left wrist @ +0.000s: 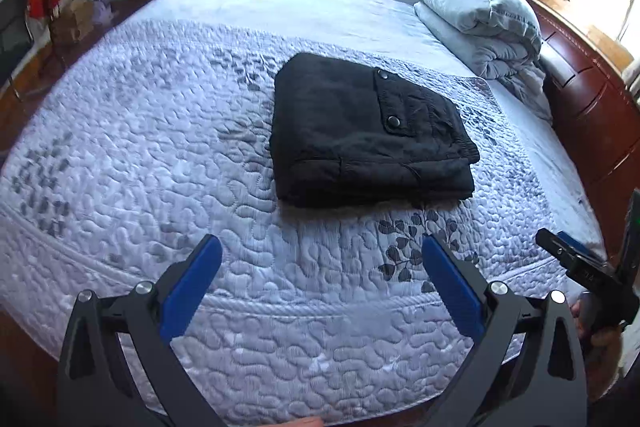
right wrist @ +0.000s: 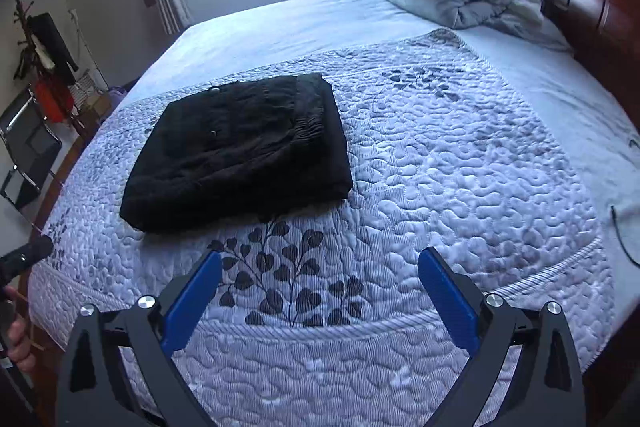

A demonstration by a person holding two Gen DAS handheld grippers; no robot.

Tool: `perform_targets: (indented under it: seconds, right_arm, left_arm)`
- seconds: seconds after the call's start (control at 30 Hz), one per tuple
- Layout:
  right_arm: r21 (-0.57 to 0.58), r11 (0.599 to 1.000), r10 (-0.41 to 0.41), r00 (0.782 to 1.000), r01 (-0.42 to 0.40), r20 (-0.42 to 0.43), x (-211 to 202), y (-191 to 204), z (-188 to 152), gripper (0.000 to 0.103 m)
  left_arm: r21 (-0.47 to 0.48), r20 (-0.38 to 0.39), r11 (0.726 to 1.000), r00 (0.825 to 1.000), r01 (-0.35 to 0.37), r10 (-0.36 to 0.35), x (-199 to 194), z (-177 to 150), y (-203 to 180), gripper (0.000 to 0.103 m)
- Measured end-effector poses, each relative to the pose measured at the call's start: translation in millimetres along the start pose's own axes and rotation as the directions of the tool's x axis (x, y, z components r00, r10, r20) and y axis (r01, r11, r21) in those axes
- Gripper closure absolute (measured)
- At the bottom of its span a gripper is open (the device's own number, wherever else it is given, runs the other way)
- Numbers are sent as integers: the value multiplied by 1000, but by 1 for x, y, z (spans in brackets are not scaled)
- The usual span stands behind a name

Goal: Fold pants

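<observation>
Pants: black, folded into a thick soft stack on the bed quilt | handling: limp, layers slide; pinch the near folded edge | left tool, right tool: both wide open, empty, near pants

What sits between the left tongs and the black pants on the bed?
Nothing visible. Only bare quilt lies between the open left tongs and the folded black pants. The right tongs stay off to the side.
</observation>
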State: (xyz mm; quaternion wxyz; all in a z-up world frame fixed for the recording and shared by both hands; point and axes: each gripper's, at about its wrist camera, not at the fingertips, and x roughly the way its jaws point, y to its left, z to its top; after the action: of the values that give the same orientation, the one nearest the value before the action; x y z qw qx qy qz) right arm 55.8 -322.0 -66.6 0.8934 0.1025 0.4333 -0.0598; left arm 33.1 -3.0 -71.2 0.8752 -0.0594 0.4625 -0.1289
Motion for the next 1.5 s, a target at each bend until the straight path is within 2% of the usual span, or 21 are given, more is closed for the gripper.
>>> perform_targets:
  seconds: [0.2, 0.37, 0.77, 1.17, 1.5]
  right_arm:
    - [-27, 999, -31, 999, 31, 14, -24, 14, -5, 4]
    - [-52, 997, -56, 998, 58, 36, -44, 27, -4, 4]
    - [-48, 998, -37, 996, 41, 75, -75, 41, 0, 4]
    - [-50, 998, -26, 996, 31, 90, -86, 50, 3, 4]
    - [-56, 998, -28, 998, 31, 56, -72, 54, -1, 4]
  left_arm:
    - [89, 62, 992, 995, -88, 83, -33, -6, -24, 3]
    - [114, 114, 989, 990, -92, 79, -62, -7, -40, 3]
    - [135, 193, 983, 977, -121, 94, -99, -4, -60, 3]
    - [163, 218, 977, 971, -139, 101, -103, -1, -72, 3]
    - [163, 186, 975, 976, -148, 117, -86, -1, -69, 3]
